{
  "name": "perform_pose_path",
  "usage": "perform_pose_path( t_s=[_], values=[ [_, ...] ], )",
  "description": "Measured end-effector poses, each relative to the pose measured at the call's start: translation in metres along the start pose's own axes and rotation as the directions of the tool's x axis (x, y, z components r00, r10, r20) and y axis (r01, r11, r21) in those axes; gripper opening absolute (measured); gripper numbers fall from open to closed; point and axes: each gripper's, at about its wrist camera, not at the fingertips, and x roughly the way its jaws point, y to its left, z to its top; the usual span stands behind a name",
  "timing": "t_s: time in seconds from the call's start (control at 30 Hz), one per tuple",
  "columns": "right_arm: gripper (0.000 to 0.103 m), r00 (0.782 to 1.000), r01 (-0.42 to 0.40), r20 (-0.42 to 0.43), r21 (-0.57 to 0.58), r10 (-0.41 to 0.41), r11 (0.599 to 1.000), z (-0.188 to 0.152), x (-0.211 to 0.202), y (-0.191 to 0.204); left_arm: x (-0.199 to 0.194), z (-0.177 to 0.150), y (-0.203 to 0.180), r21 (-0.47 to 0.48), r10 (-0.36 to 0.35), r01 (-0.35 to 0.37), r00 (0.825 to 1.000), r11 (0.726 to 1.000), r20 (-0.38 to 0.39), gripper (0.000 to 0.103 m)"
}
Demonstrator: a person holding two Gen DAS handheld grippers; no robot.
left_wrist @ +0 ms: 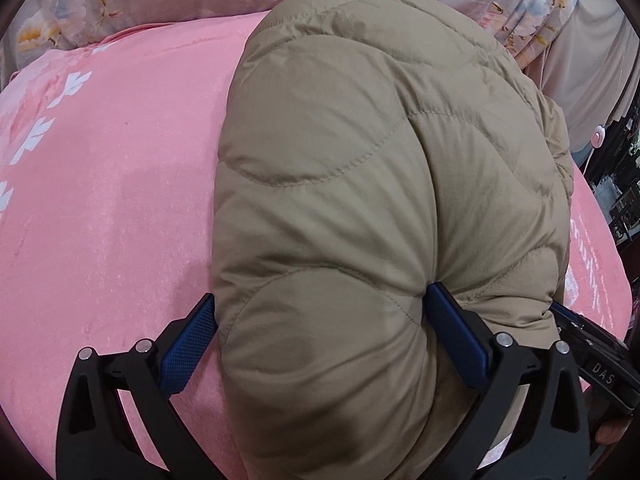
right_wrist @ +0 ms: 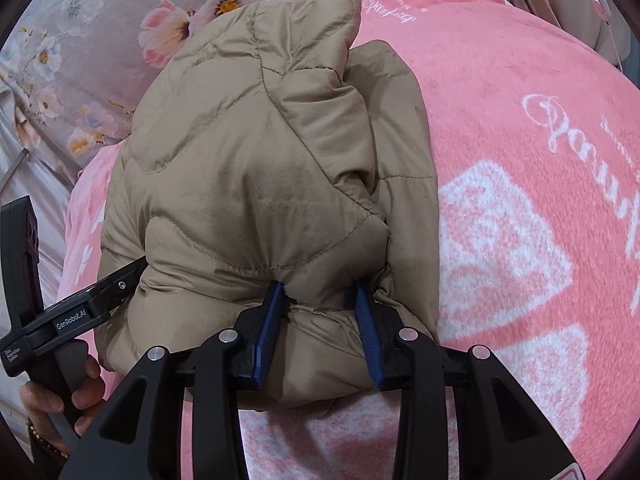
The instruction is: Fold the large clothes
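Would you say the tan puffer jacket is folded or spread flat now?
Folded: the jacket sits as a doubled, bunched bundle on the pink blanket, its layers stacked.

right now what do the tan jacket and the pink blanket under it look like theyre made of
Tan jacket: looks like a thin, smooth woven shell, probably nylon or polyester, matte with a slight sheen, over puffy filling; curved quilting seams and bulging panels show it.
Pink blanket: seems a plush fleece or terry, matte and fuzzy; a short nap shows, with white patterns and script in the pile.

My right gripper [right_wrist: 320,300] pinches the folded tan puffer jacket [right_wrist: 248,168] on the pink blanket [right_wrist: 520,160], my left gripper [right_wrist: 132,268] beside it.
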Motion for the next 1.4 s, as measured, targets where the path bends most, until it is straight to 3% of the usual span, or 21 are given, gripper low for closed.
perform_pose_path(
  t_s=[0.23,0.3,0.37,0.43,0.53,0.63,0.7,0.8,0.9,0.93,1.13,1.27,1.4],
  values=[
    [0.034,0.998,0.055,0.008,0.005,-0.055,0.998,0.000,-0.006,0.008,-0.004,0.000,-0.002,-0.012,0.013,-0.013,1.000,1.000,-0.002,0.098],
    [0.036,0.994,0.106,0.003,-0.001,-0.106,0.994,0.001,-0.016,0.020,-0.013,0.003,0.001,-0.024,0.002,-0.003,1.000,1.000,-0.017,0.098],
    [0.038,0.990,0.128,0.054,-0.018,-0.127,0.992,0.007,-0.039,0.028,-0.029,0.009,0.002,-0.036,-0.042,0.041,0.999,0.999,-0.021,0.092],
    [0.039,0.981,0.134,0.143,-0.032,-0.128,0.991,0.020,-0.066,0.034,-0.051,0.020,0.010,-0.056,-0.077,0.079,0.997,0.995,0.030,0.092],
    [0.040,0.970,0.124,0.213,-0.031,-0.114,0.992,0.046,-0.082,0.036,-0.083,0.047,0.022,-0.085,-0.073,0.085,0.989,0.993,0.130,0.093],
    [0.040,0.974,0.118,0.192,0.027,-0.121,0.993,0.071,-0.066,0.022,-0.087,0.068,0.024,-0.106,-0.038,0.053,0.990,0.993,0.135,0.093],
    [0.042,0.985,0.068,0.154,0.082,-0.080,0.994,0.080,-0.052,0.007,-0.081,0.077,0.028,-0.135,-0.040,0.058,0.991,0.989,0.127,0.095],
    [0.053,0.992,0.051,0.105,0.165,-0.069,0.985,0.089,-0.029,-0.011,-0.053,0.087,0.042,-0.212,-0.114,0.126,0.991,0.969,0.069,0.096],
    [0.066,0.995,0.075,0.061,0.154,-0.085,0.985,0.092,-0.006,-0.013,-0.015,0.089,0.053,-0.310,-0.187,0.175,0.982,0.935,-0.008,0.096],
    [0.071,0.996,0.071,0.040,0.157,-0.078,0.985,0.092,0.005,-0.016,-0.004,0.090,0.053,-0.320,-0.182,0.164,0.983,0.933,-0.026,0.096],
    [0.085,0.997,-0.070,0.000,0.249,0.072,0.966,0.080,0.031,-0.036,0.006,0.082,0.050,-0.277,-0.164,0.158,0.987,0.948,0.004,0.098],
    [0.087,0.992,-0.118,-0.010,0.189,0.122,0.975,0.077,0.034,-0.028,0.009,0.066,0.076,-0.341,-0.300,0.284,0.954,0.896,0.007,0.098],
    [0.088,0.975,-0.203,-0.049,0.170,0.214,0.964,0.083,0.041,-0.025,0.023,0.054,0.100,-0.406,-0.455,0.429,0.890,0.807,0.035,0.098]
  ],
)
